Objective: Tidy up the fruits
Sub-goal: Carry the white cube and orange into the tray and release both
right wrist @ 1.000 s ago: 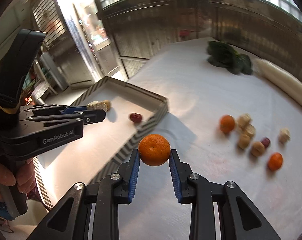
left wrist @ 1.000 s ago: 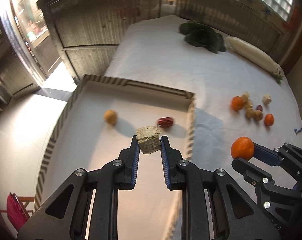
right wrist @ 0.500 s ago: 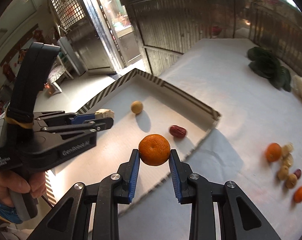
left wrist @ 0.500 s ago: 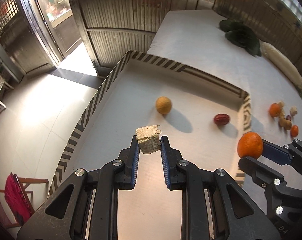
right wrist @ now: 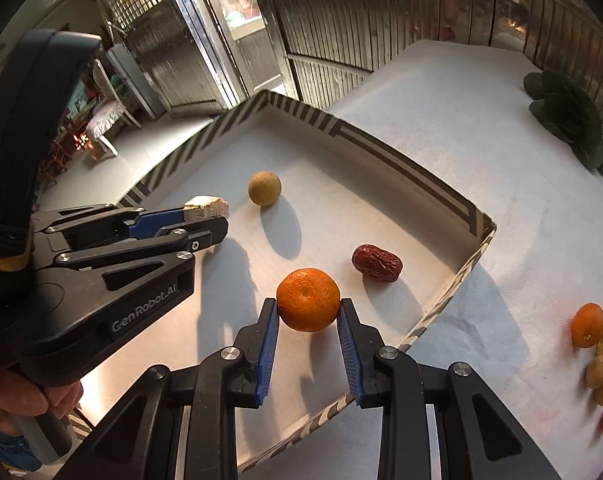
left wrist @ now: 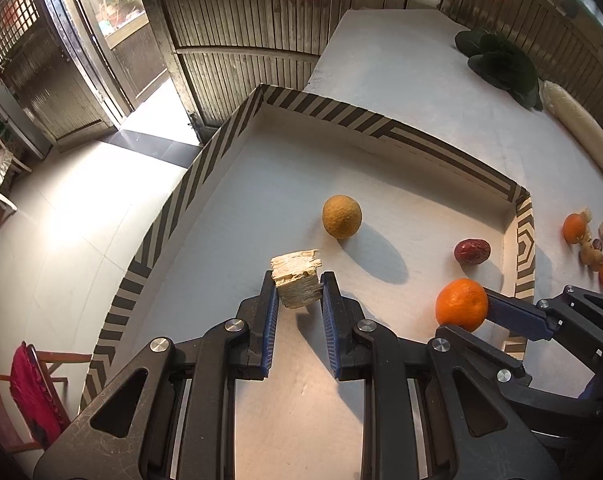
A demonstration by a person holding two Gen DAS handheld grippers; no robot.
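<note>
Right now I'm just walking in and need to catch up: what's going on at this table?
A person is sorting fruit into a striped cardboard tray with two handheld grippers. The left gripper is shut on a pale layered chunk, and the right gripper is shut on a mandarin, both held over the tray. A yellowish round fruit and a red date already lie inside. More fruit waits on the white cloth.

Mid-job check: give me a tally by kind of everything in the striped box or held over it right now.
orange mandarin: 1, in the right claw
pale fibrous chunk: 1, in the left claw
tan round fruit: 1, on the floor of the striped box
red date: 1, on the box floor
Total: 4
</note>
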